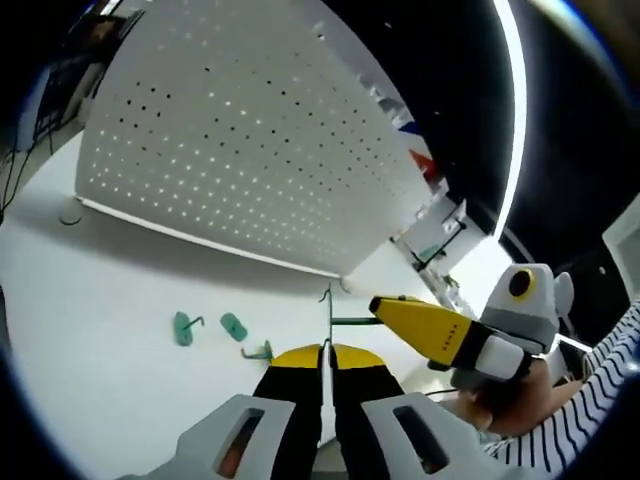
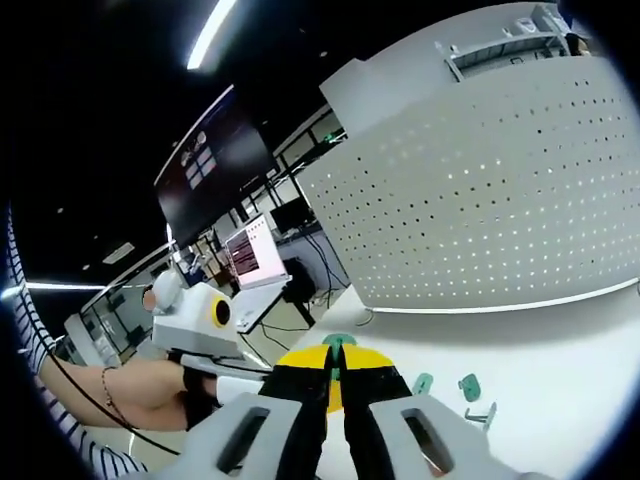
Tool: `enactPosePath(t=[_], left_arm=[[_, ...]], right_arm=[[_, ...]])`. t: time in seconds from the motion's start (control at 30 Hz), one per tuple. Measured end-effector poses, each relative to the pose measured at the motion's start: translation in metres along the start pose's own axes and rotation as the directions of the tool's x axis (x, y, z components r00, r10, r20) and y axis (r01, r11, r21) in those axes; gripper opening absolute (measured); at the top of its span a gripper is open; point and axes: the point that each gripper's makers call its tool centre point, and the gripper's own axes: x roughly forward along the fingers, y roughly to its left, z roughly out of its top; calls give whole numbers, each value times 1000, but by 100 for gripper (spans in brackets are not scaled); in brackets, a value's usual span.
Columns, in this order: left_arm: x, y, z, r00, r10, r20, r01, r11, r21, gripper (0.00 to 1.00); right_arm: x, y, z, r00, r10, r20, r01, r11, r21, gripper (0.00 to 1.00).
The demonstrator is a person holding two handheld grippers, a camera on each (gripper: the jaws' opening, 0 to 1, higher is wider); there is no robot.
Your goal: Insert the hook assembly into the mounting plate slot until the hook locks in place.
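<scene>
A white perforated mounting plate point(image 1: 240, 130) stands upright on the white table point(image 1: 90, 300); it also rises ahead in the right gripper view point(image 2: 480, 200). My left gripper point(image 1: 326, 352) is shut on a thin metal hook wire point(image 1: 327, 315) that sticks up between its yellow tips. The right gripper point(image 1: 385, 306) reaches in from the right, its tip meeting a green bar point(image 1: 352, 321) joined to that wire. In the right gripper view, my right gripper point(image 2: 337, 358) is shut on the green hook piece point(image 2: 338, 342), with the left gripper point(image 2: 235, 385) close at its left.
Two loose green pieces point(image 1: 184, 327) point(image 1: 233, 326) and a small hook point(image 1: 258, 352) lie on the table before the plate, also seen as green pieces point(image 2: 423, 383) point(image 2: 469, 386). A person's hand point(image 2: 130, 390) and striped sleeve point(image 1: 585, 420) hold the grippers. Monitors point(image 2: 255, 255) stand behind.
</scene>
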Motion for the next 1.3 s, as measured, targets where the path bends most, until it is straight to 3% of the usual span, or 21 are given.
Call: enactPosePath(t=[0.27, 0.63, 0.7, 1.3], left_arm=[[2, -5, 1, 1000, 10, -17, -8, 996, 93, 1], [1, -10, 7, 1000, 13, 7, -13, 991, 133, 1], [-1, -10, 8, 1000, 15, 13, -16, 992, 127, 1], [-5, -19, 18, 998, 1, 65, -15, 978, 208, 1]], right_arm=[[-5, -1, 2, 1000, -9, 9, 9, 1000, 26, 1], [-6, 1, 10, 1000, 4, 14, -5, 999, 33, 1], [-5, 3, 10, 1000, 16, 13, -17, 997, 78, 1], [-3, 10, 14, 999, 35, -7, -35, 998, 49, 8]])
